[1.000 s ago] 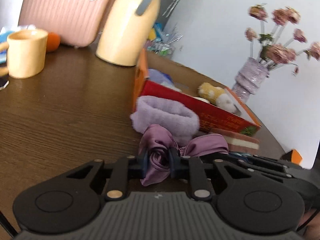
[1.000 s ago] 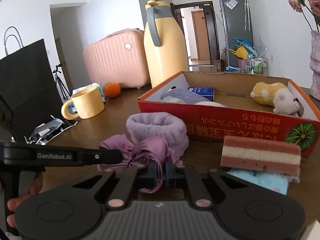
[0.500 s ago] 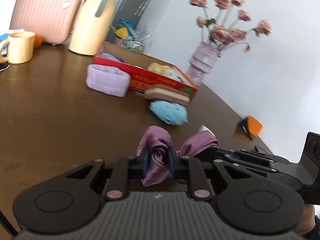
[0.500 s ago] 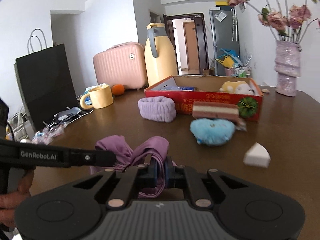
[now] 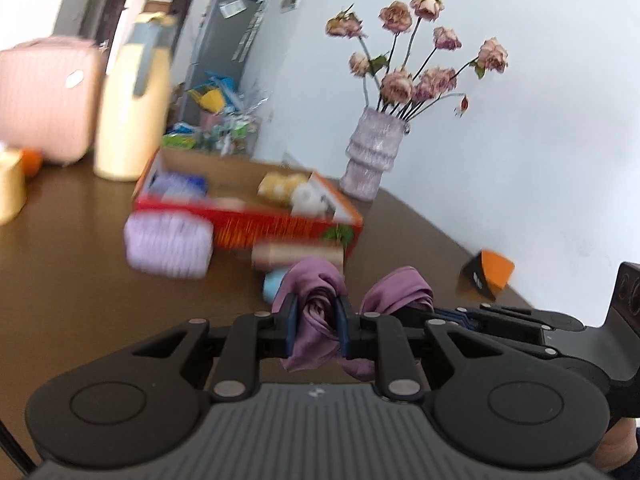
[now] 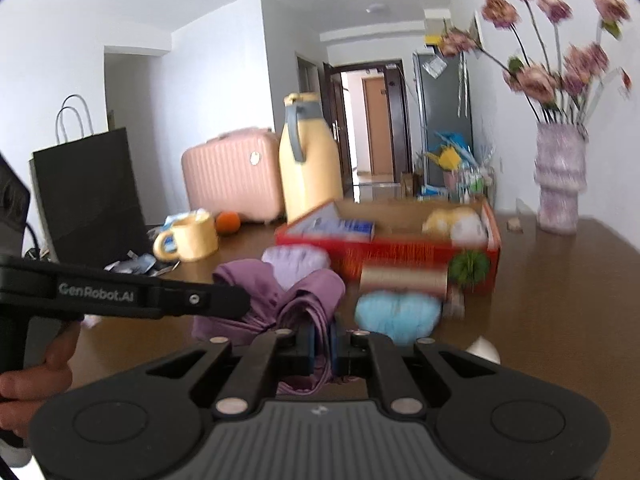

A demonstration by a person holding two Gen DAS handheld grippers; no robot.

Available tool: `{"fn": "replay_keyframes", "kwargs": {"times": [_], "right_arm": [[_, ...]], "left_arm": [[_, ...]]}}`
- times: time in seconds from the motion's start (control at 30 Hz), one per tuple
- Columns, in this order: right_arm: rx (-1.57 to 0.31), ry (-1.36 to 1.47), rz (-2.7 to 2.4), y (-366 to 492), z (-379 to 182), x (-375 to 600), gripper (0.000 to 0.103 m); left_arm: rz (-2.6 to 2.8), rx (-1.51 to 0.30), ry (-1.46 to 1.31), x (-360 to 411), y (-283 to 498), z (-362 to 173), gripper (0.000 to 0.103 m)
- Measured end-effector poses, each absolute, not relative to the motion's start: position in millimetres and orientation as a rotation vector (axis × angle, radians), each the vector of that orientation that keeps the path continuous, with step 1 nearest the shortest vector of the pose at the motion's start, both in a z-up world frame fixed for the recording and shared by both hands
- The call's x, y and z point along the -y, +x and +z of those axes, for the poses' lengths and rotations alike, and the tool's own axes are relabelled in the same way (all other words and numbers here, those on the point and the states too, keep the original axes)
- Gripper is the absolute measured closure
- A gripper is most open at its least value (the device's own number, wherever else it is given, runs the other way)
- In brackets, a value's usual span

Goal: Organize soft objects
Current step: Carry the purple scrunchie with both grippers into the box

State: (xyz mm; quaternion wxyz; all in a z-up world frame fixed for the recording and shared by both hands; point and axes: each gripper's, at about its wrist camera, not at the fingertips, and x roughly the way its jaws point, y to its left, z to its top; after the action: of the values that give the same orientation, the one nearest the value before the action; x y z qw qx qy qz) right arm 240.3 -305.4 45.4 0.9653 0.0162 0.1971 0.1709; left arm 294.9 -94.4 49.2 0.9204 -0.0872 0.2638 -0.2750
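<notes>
Both grippers have pulled back and up from the red cardboard box since a second ago, and the purple satin scarf has come along with them, so the box and the stuff in front of it now sit farther off in both views.

So right now it's a two-handed hold. The left gripper has its jaws narrowed around a rolled, rose-like bunch of the scarf, and the right gripper is pinched almost fully closed on a thin fold of the same cloth. The scarf hangs in the air between the two, clear of the wooden table, with a loose loop puffing out ahead of each set of jaws and a short tail drooping below the left pads.

My read: this is the lift-and-sort-out step before the scarf goes into the box. To do it well I'd keep both pinches firm, since satin is slippery and the right side only has a thin bit. Keep the hands moving together so the cloth doesn't get yanked out of one side. Then carry it high enough to clear the lavender fuzzy headband, the layered sponge block and the light blue plush lying in front of the box wall.
</notes>
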Motion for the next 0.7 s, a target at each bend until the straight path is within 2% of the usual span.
{"fn": "replay_keyframes", "kwargs": {"times": [0.13,0.27,0.4,0.53,0.6,0.67,0.7], "right_arm": [[-0.367,0.018,0.349,324,84,313,0.096],[-0.441,0.092,0.347,439,107,322,0.096],[-0.560,0.116,0.311,550,100,327,0.096],[-0.721,0.136,0.252,650,67,330,0.096],[-0.785,0.147,0.230,680,47,330,0.091],[-0.834,0.159,0.214,699,31,331,0.084],[-0.844,0.142,0.201,700,26,329,0.082]], "left_arm": [[-0.567,-0.566,-0.203,105,391,79,0.083],[-0.545,-0.639,-0.166,122,504,88,0.083],[-0.504,-0.738,-0.159,135,604,70,0.083],[-0.440,-0.835,-0.143,153,679,32,0.080],[-0.394,-0.841,-0.107,159,697,17,0.073],[-0.371,-0.845,-0.095,159,706,8,0.060],[-0.355,-0.832,-0.095,156,708,7,0.059]]}}
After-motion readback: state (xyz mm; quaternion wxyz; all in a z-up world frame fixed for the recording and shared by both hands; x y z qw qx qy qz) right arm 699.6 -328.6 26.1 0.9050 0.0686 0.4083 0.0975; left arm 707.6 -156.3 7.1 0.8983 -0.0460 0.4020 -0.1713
